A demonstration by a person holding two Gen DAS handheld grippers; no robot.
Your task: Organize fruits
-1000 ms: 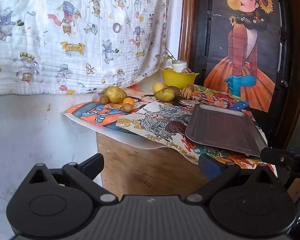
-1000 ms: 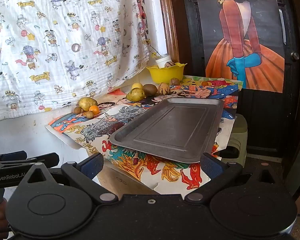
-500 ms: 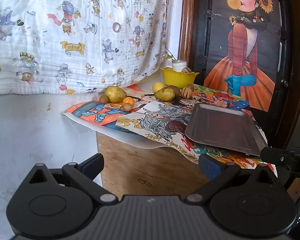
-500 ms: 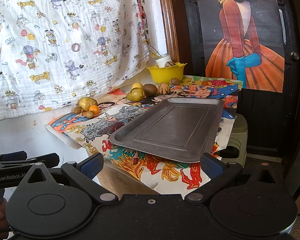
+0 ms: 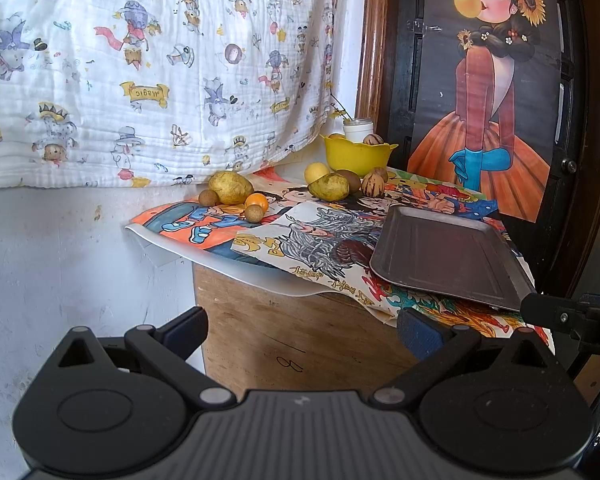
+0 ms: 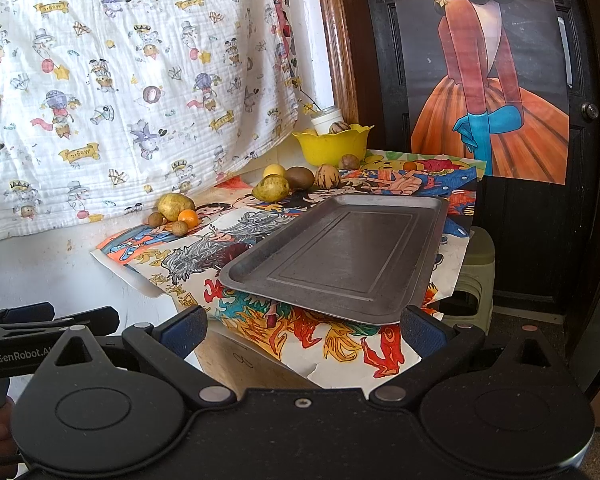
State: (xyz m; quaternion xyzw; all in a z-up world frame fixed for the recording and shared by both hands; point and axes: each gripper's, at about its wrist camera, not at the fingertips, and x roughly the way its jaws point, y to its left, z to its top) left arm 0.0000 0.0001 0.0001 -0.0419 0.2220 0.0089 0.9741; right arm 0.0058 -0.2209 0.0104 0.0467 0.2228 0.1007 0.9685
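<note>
Several fruits lie on a small table covered with cartoon posters (image 5: 300, 236). At the left sit a yellow-green fruit (image 5: 230, 187), a small orange (image 5: 257, 201) and two brown round fruits (image 5: 254, 213). Further back lie a yellow-green fruit (image 6: 271, 188), a yellow ball-like fruit (image 6: 274, 170), a kiwi (image 6: 299, 177) and a striped fruit (image 6: 327, 176). A yellow bowl (image 6: 332, 143) holds more fruit. A dark metal tray (image 6: 340, 252) lies at the table's near right with nothing on it. My left gripper (image 5: 302, 330) and right gripper (image 6: 304, 330) both stand open, well short of the table.
A white cartoon-print cloth (image 5: 140, 60) hangs on the wall to the left. A dark door with a poster of a girl (image 5: 492, 100) stands behind the table. A green stool (image 6: 476, 264) sits on the floor to the right. A white jar (image 5: 358, 128) stands behind the bowl.
</note>
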